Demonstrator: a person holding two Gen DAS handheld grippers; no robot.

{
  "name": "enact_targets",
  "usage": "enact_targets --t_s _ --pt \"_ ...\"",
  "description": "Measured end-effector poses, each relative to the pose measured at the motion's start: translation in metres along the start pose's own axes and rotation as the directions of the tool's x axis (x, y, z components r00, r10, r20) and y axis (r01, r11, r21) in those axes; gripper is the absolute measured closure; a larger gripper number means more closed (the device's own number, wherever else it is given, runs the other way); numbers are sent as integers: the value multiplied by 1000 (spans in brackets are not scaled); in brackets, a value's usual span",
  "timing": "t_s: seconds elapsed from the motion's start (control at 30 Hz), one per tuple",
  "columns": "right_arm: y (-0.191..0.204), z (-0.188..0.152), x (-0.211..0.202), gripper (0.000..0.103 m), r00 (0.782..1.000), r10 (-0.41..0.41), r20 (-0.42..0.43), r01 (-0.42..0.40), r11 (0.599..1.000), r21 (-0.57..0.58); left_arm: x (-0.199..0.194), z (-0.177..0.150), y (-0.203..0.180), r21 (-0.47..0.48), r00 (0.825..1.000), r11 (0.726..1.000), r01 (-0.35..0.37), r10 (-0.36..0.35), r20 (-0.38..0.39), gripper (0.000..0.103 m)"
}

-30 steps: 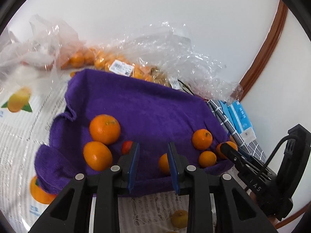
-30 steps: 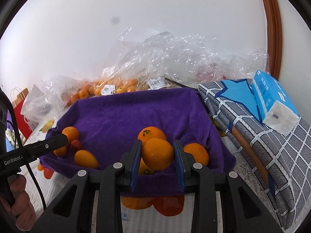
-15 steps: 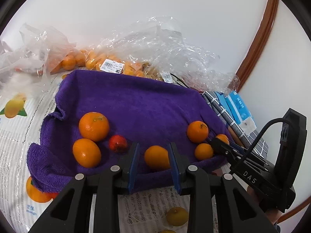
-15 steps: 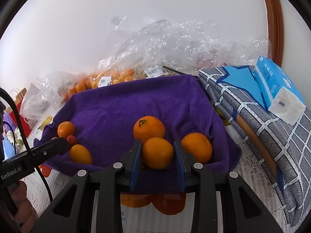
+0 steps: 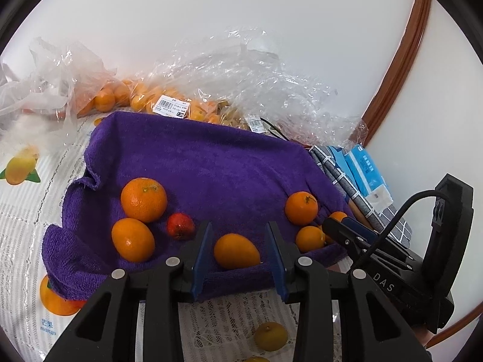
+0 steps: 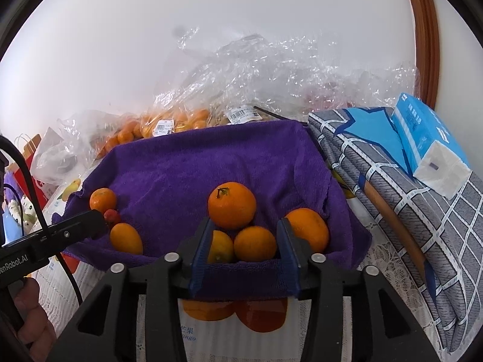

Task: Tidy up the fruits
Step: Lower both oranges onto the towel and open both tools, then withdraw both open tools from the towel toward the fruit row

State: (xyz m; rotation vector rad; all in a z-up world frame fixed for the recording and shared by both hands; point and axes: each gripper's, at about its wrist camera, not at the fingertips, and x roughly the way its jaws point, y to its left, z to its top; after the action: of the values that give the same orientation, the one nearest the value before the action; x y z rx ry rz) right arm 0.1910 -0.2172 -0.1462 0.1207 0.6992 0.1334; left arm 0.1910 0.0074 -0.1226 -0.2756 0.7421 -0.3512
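Note:
A purple towel point(image 5: 211, 166) lines a basket-like hollow that holds several oranges and one small red fruit point(image 5: 180, 225). My left gripper point(image 5: 238, 256) hovers at the towel's near edge and its jaws are opening. An oval orange point(image 5: 237, 250) lies on the towel between the pads, with a gap on each side. My right gripper point(image 6: 243, 250) is at the towel's point(image 6: 196, 166) near right corner, jaws also opening. A round orange point(image 6: 255, 243) and a smaller one point(image 6: 222, 247) lie between its pads, untouched. A bigger orange point(image 6: 231, 205) sits just behind them.
Clear plastic bags of small oranges point(image 5: 169, 105) lie against the wall behind the towel. A grey checked cloth point(image 6: 392, 196) with a blue tissue pack point(image 6: 428, 147) borders the right side. A yellowish fruit point(image 5: 270, 336) lies on the printed tablecloth below the left gripper.
Both pairs of jaws have widened. The right gripper lowered its orange onto the towel and let go. The orange between the left pads now lies free on the towel.

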Motion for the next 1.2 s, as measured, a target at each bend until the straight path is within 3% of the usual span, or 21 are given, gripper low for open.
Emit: enact_targets --t_s 0.53,0.73,0.87,0.97,1.2 --pt "7 0 -20 54 997 -45 67 46 999 -22 -8 -1 0 12 996 999 -53 52 69 69" --pt "6 0 -32 54 992 -103 68 102 995 19 -14 -2 -4 33 993 997 -66 63 100 69" --pt "0 -8 -38 54 998 -65 -16 66 991 112 -32 0 -7 57 986 994 -91 82 148 69" --pt "7 -18 -47 54 996 -67 -60 73 992 99 -51 -2 0 35 975 991 -131 122 187 69" --pt "40 -41 -67 54 997 36 -69 -33 998 47 -78 -37 38 -35 975 980 -197 199 99 69"
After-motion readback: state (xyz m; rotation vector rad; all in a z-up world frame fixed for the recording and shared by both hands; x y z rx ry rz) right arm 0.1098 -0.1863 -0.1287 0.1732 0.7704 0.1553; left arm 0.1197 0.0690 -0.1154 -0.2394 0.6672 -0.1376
